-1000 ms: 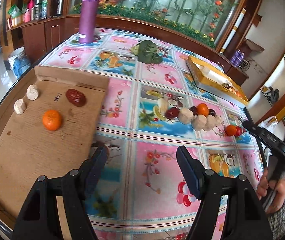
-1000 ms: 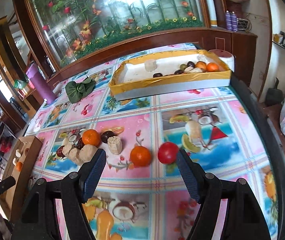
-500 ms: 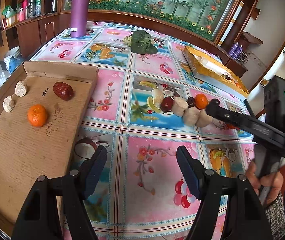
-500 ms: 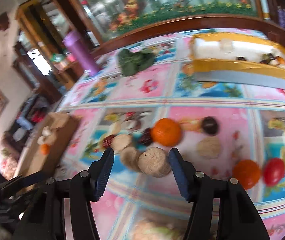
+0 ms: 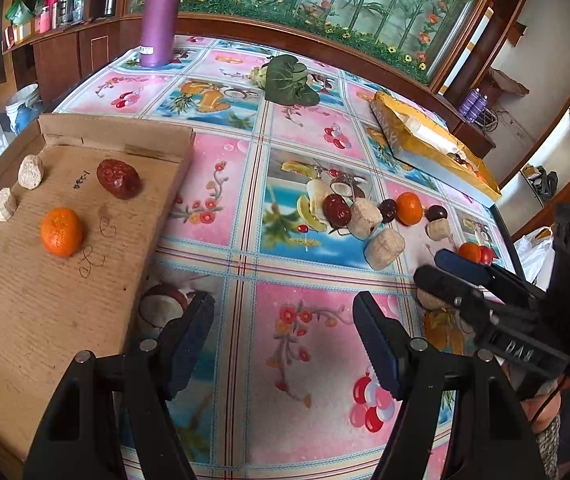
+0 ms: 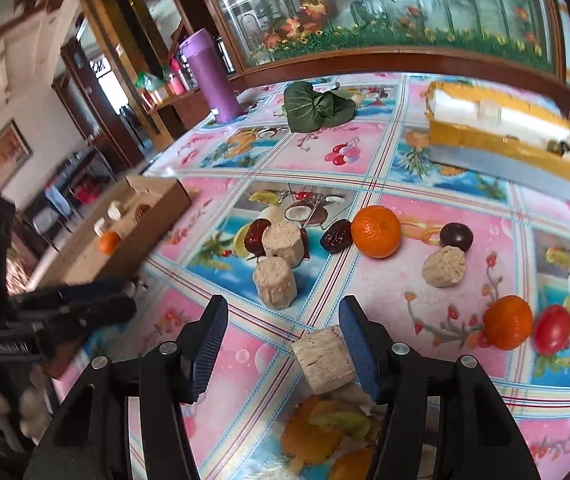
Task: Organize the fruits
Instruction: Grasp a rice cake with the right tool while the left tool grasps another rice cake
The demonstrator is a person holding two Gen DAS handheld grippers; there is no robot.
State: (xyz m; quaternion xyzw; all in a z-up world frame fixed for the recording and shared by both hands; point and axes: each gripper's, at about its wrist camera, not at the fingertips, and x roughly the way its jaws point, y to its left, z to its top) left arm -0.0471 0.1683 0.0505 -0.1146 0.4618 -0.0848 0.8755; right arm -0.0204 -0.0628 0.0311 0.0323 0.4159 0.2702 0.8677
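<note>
Because the beige cork-like cylinder (image 6: 322, 361) lies tilted against the right tongs' (image 6: 283, 346) right pad, clear of the other, centre before closing; left tongs (image 5: 283, 340) half-open, empty.

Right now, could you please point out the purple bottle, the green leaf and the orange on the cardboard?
purple bottle (image 5: 160, 20), left wrist view, middle of its body
green leaf (image 5: 288, 82), left wrist view, centre of the leaf
orange on the cardboard (image 5: 61, 231), left wrist view, middle of its peel

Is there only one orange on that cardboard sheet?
Yes, a single orange lies on the cardboard, beside a red date and two pale chunks.
</note>
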